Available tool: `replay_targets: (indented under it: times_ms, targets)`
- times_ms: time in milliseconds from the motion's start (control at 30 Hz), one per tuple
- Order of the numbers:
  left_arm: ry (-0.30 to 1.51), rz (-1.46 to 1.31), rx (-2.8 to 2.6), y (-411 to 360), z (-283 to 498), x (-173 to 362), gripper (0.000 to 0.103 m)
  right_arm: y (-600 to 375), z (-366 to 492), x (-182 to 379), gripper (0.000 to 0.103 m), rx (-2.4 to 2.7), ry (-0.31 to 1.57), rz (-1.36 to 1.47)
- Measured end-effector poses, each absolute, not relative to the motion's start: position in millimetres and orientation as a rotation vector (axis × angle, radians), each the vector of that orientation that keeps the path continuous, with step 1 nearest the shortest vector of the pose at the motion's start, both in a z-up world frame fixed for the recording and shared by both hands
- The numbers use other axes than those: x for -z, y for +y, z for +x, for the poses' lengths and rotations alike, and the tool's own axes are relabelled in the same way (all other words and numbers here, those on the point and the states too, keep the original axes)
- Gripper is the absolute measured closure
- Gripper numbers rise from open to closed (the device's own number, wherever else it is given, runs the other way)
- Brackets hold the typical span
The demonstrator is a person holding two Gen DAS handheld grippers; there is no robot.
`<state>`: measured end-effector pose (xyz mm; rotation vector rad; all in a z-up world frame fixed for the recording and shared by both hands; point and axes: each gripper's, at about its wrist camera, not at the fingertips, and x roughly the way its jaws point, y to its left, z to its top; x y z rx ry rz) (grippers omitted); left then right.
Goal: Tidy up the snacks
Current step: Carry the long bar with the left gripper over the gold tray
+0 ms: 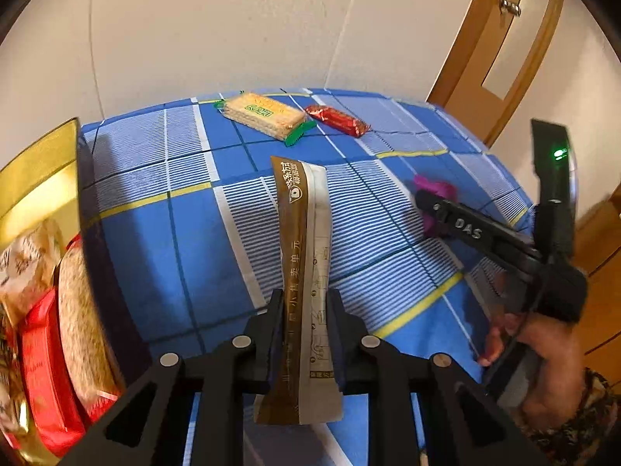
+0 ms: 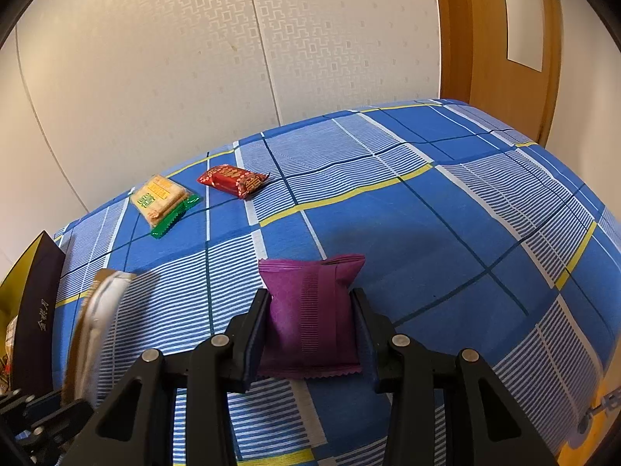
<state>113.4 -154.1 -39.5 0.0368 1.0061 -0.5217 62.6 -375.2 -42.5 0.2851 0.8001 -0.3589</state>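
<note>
My left gripper (image 1: 304, 303) is shut on a long brown-and-white stick packet (image 1: 306, 240), held above the blue checked cloth (image 1: 217, 240); the same packet (image 2: 99, 318) shows blurred at the left of the right wrist view. My right gripper (image 2: 310, 303) is shut on a purple snack pouch (image 2: 312, 310) that rests on the cloth; from the left wrist view the pouch (image 1: 436, 190) peeks out behind that gripper (image 1: 427, 204). A cracker pack with green ends (image 1: 266, 116) and a red candy pack (image 1: 337, 119) lie at the far side.
A gold-lined dark box (image 1: 83, 233) holding several snacks stands at the left edge; its dark wall (image 2: 39, 310) also shows in the right wrist view. A hand (image 1: 543, 349) holds the right gripper. A wall and a wooden door (image 1: 500, 54) lie behind.
</note>
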Motion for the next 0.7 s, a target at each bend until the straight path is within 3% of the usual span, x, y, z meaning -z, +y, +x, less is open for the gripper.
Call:
replay_targets:
  times_ms: [700]
  targets:
    - [0.889,-0.231,0.401,-52,89,-7,0.083,-375,63,43,0.062,0.36,0.802,0.283]
